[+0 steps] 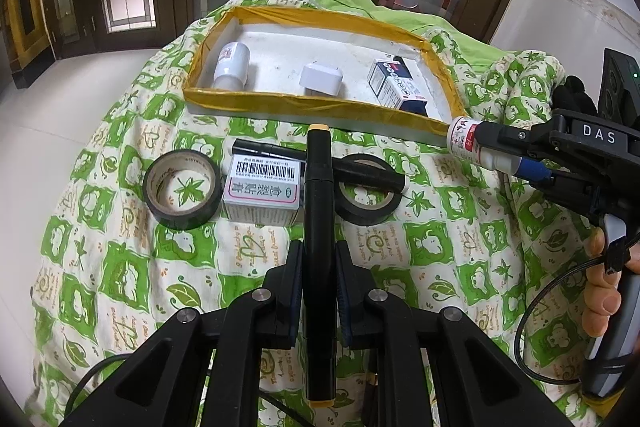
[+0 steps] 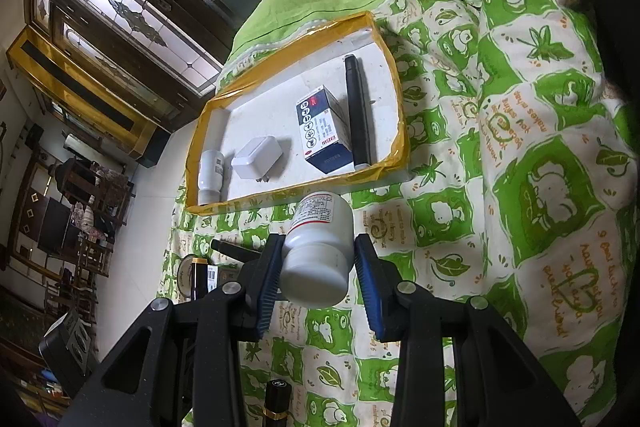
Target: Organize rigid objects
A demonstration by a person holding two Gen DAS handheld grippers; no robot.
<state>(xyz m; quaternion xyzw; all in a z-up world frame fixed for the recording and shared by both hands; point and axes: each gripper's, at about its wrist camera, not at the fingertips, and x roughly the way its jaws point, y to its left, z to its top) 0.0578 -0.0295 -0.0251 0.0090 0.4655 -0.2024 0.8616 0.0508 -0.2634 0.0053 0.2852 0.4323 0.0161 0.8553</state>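
Observation:
My left gripper (image 1: pixel 319 267) is shut on a black marker with yellow ends (image 1: pixel 318 211), held above the quilt just short of the tray. My right gripper (image 2: pixel 316 267) is shut on a white pill bottle with a red-edged label (image 2: pixel 320 247); in the left wrist view that right gripper (image 1: pixel 500 155) and the pill bottle (image 1: pixel 466 139) hang by the tray's near right corner. The white tray with yellow-taped rim (image 1: pixel 320 103) (image 2: pixel 280 191) holds a white bottle (image 2: pixel 210 171), a white charger (image 2: pixel 258 163), a blue-and-white box (image 2: pixel 324 131) and a black pen (image 2: pixel 356 115).
On the green-and-white quilt in front of the tray lie a tape roll (image 1: pixel 182 189), a small barcoded box (image 1: pixel 262 191), a second black tape roll (image 1: pixel 368 197) and a black pen (image 1: pixel 272 149). The quilt bunches high on the right (image 2: pixel 540 107). A person's hand (image 1: pixel 604 291) holds the right gripper's handle.

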